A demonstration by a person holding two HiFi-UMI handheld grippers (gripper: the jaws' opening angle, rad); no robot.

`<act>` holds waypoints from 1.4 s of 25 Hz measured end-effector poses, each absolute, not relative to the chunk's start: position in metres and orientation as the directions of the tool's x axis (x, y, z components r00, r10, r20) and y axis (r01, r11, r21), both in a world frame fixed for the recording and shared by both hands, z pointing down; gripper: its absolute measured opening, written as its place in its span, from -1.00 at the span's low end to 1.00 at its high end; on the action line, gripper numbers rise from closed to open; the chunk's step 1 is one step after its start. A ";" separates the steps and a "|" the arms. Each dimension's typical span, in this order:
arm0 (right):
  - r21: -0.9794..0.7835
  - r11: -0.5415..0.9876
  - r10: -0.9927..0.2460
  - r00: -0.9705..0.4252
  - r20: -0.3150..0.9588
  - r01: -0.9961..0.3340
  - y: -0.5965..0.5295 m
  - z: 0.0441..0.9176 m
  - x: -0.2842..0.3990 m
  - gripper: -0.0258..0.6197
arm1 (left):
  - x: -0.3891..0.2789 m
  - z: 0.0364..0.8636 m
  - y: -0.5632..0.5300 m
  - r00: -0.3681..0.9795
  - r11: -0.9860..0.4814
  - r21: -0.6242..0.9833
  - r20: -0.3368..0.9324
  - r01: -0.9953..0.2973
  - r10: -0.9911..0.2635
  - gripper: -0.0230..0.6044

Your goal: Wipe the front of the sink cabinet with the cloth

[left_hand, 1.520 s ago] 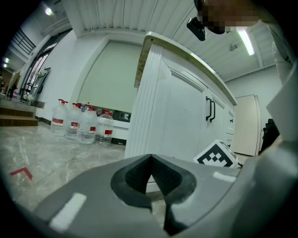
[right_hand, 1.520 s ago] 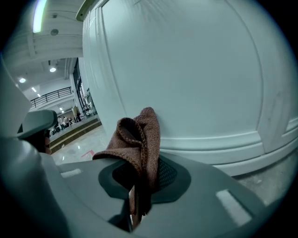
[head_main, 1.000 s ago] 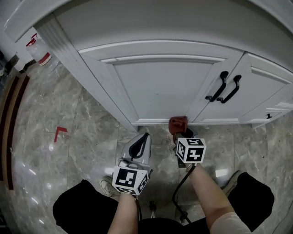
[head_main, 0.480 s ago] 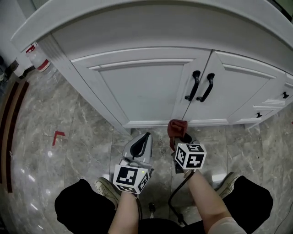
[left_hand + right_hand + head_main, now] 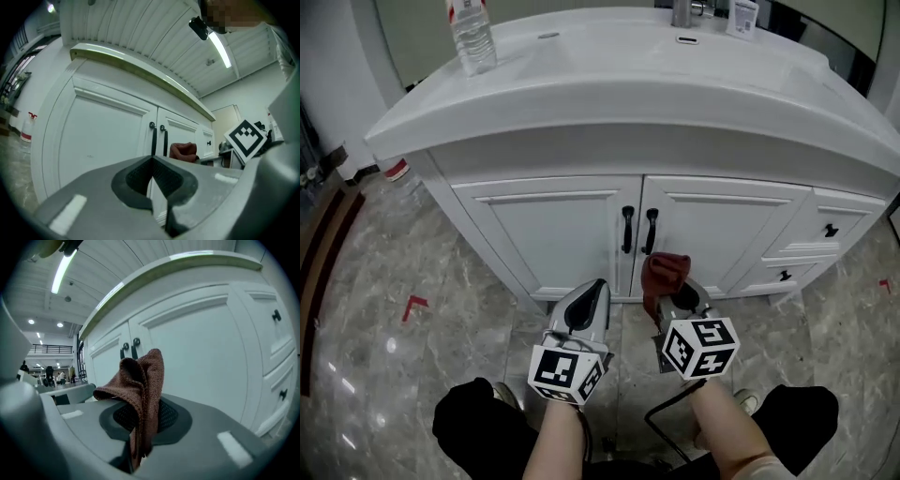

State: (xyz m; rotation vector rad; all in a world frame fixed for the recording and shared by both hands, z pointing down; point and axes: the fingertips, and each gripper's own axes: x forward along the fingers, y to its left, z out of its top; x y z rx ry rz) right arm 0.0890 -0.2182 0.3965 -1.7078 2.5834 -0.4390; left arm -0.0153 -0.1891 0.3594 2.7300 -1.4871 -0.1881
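Right gripper (image 5: 678,302) pinches our rust-brown knitted cloth (image 5: 143,380) upright, ready for the white panelled sink cabinet (image 5: 562,234) | left gripper (image 5: 152,173) closed, empty, spare below its doors.

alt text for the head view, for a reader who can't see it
From above, the right gripper holds a reddish-brown cloth in front of a white sink cabinet with two black door handles. The left gripper is shut and empty beside it; a water bottle stands on the countertop.
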 end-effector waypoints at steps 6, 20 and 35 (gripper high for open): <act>-0.148 0.427 -0.899 -0.436 0.034 -0.892 -0.224 0.311 0.104 -0.68 | 0.010 0.320 -0.176 0.514 -0.517 0.002 -0.111 -0.856 -0.851 -0.92; -0.008 0.448 -0.894 -0.448 0.004 -0.894 -0.242 0.241 0.130 -0.68 | 0.062 0.255 -0.160 0.532 -0.539 -0.017 -0.192 -0.842 -0.825 -0.92; -0.072 0.244 -0.969 -0.246 0.013 -0.967 -0.230 0.243 0.305 -0.68 | 0.168 0.262 -0.147 0.600 -0.612 0.006 -0.190 -0.791 -0.777 -0.92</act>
